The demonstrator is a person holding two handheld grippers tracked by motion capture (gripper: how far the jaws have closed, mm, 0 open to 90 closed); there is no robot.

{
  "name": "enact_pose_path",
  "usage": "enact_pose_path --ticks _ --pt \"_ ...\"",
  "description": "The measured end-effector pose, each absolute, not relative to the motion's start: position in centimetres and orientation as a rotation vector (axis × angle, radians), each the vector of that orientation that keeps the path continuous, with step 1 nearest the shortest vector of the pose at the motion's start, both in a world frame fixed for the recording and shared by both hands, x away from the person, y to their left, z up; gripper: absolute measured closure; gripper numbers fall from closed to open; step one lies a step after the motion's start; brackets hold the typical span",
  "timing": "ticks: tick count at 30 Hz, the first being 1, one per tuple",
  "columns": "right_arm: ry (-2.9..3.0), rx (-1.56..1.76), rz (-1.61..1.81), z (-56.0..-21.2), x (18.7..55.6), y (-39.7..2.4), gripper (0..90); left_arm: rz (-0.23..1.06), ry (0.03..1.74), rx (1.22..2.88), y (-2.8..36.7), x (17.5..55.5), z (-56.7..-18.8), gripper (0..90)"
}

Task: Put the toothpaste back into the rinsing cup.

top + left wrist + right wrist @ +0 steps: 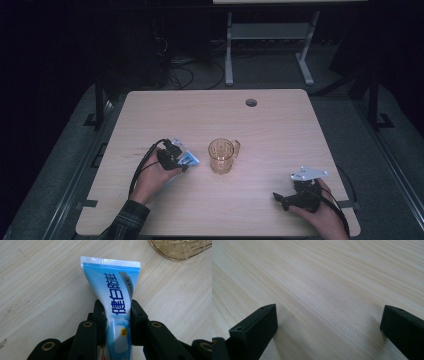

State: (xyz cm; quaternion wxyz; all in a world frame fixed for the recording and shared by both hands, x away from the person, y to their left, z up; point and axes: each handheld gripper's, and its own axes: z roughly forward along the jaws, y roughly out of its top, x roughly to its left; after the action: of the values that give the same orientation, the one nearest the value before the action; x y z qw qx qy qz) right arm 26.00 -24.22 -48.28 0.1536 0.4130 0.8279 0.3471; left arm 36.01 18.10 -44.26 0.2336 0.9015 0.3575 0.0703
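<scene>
The tabletop (280, 130) is pale wood, and nearly all that matters sits on its left half, on the person's side. Just right of centre of that cluster stands an amber glass mug (222, 155), upright, handle turned to the far right. Just beside it on its left lies the toothpaste tube (189, 159), flat on the wood, blue and white.

The left tool (115, 312) has the tube between its jaws, which press on both sides of the tube's body at about mid-length (the film bulges slightly where they pinch). The tube's long axis runs straight out along the tool's own line: the flat crimped end points away, toward the mug's base (180, 248), and the cap end is hidden under the tool. So the mug lies ahead and a little to one side, near the crimped end but not touching it.

The right tool (294, 199) rests well apart at the near right, jaws spread wide over bare wood (322, 290), holding nothing. The left hand (152, 177) is clearly the nearer to both tube and mug.
</scene>
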Motion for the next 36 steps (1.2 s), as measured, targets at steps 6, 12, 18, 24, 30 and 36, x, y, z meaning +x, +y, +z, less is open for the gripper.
enact_pose_path --ticks 6,12,18,24,30,36 --pt "2.374 1.184 0.996 -48.3 26.0 -24.2 0.5 0.18 0.982 2.474 18.3 36.1 -44.1 72.5" --pt "2.374 1.184 0.996 -48.3 26.0 -24.2 0.5 0.159 0.986 2.453 18.6 35.9 -43.8 72.9" --pt "2.374 1.183 0.996 -48.3 26.0 -24.2 0.5 0.134 0.982 2.406 19.1 35.6 -43.1 73.4" --pt "2.376 1.181 0.994 -48.3 26.0 -24.2 0.5 0.123 0.97 2.335 19.7 35.2 -42.2 73.9" --pt "2.376 1.181 0.994 -48.3 26.0 -24.2 0.5 0.113 0.941 2.265 20.3 34.7 -40.9 74.1" --pt "2.375 1.183 0.996 -48.3 26.0 -24.2 0.5 0.106 0.916 2.191 21.1 34.5 -40.0 73.9"
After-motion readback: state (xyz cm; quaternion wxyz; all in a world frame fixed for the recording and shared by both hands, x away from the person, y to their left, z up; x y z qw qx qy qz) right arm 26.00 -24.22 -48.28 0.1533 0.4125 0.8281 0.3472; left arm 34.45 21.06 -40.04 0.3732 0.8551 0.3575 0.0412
